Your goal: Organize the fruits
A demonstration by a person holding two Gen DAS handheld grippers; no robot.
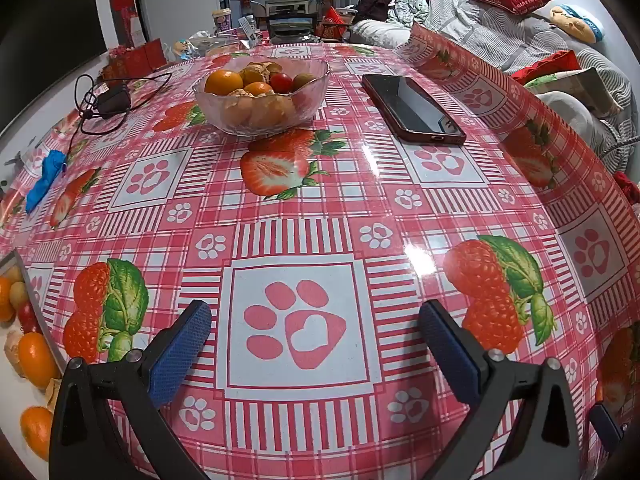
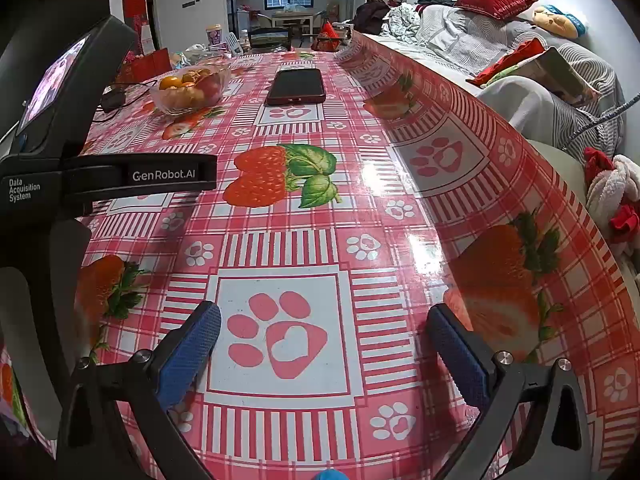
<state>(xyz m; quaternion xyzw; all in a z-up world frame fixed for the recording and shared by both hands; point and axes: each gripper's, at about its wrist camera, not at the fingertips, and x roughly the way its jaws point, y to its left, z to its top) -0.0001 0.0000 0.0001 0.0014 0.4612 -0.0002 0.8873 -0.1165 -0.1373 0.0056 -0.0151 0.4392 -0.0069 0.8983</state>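
Both grippers idle, fingers spread wide, nothing between them. Left gripper (image 1: 316,344) hovers over a paw-print square of the bench (image 1: 320,200); right gripper (image 2: 324,344) the same, further toward the bench's right edge. Fruit sits in two places. The glass bowl (image 1: 262,94) is well ahead at the far part of the bench, piled with oranges, a red tomato-like fruit (image 1: 281,82) and a green one; from the left fingers it lies forward and slightly left, from the right view it is forward and clearly left (image 2: 190,88). Loose fruit (image 1: 34,354) lies on a tray at the left view's lower-left edge, just beside the left fingers and out to their left; the right view does not show it. So the left gripper is nearer to both, and the loose fruit is the closer target: my read is a swing left, then a carry forward to the bowl. Fruit is round, no long axis to align. A phone (image 1: 414,108) lies right of the bowl, apart from it, off the left-hand path.
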